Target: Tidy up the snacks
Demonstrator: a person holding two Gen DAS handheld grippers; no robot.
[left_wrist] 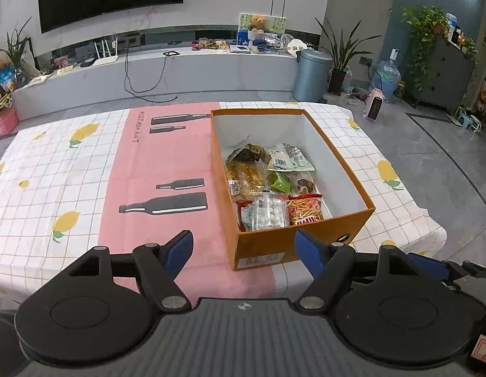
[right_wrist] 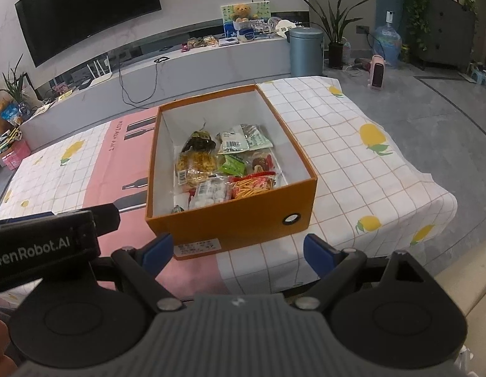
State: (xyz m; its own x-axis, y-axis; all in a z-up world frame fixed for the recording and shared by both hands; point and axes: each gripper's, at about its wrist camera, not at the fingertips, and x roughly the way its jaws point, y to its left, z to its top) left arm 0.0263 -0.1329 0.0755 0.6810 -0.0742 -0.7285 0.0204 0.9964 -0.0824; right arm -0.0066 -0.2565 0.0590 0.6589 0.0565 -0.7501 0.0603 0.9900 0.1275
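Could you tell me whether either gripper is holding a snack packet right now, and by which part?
Nothing is held: the left gripper and right gripper are both open and empty, short of the orange box.

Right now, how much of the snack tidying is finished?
It looks nearly done: the snack packets all lie inside the orange box, and none shows on the lemon-print tablecloth. Nothing is in hand; the left gripper and right gripper hang before the box with jaws wide apart and empty. I see no lid, so any closing step is unclear.
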